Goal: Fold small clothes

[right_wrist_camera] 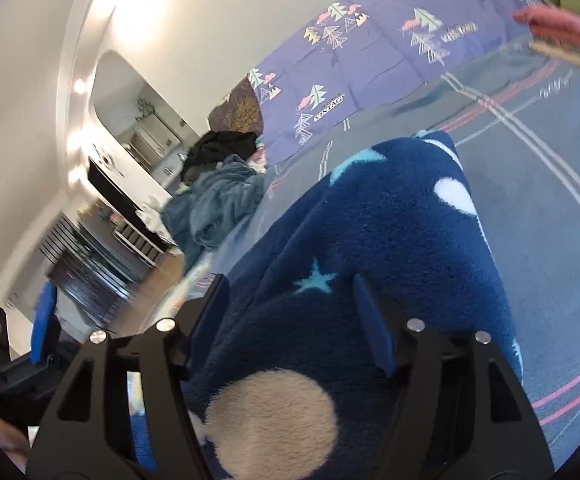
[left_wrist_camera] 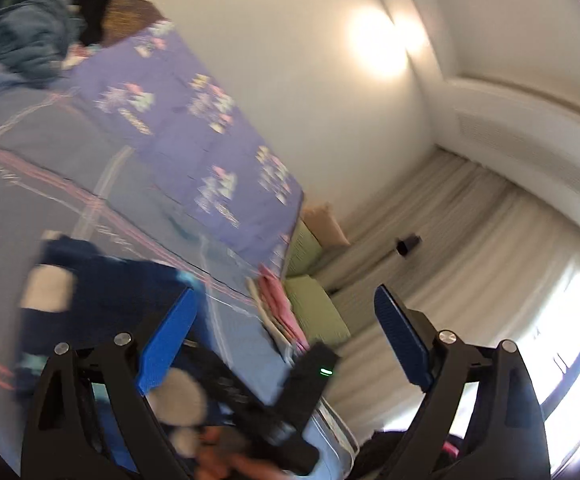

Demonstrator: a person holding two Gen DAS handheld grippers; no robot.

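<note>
A dark blue fleece garment point(right_wrist_camera: 373, 220) with white and light-blue stars and patches lies on the grey-blue bed cover point(right_wrist_camera: 549, 220). My right gripper point(right_wrist_camera: 290, 296) is open, its blue fingers standing just over the garment's near end with nothing between them. In the blurred left wrist view the same garment point(left_wrist_camera: 102, 292) lies at lower left. My left gripper point(left_wrist_camera: 286, 308) is wide open and empty, tilted up toward the wall and curtains. The other gripper's black body point(left_wrist_camera: 274, 392) crosses below it.
A pile of teal and black clothes point(right_wrist_camera: 218, 196) sits at the bed's far end. A purple patterned sheet point(right_wrist_camera: 389, 48) covers the bed along the wall. A folded pink stack point(right_wrist_camera: 565, 28) lies at the bed edge. Green cushions point(left_wrist_camera: 309, 272) and curtains point(left_wrist_camera: 469, 248) are beyond.
</note>
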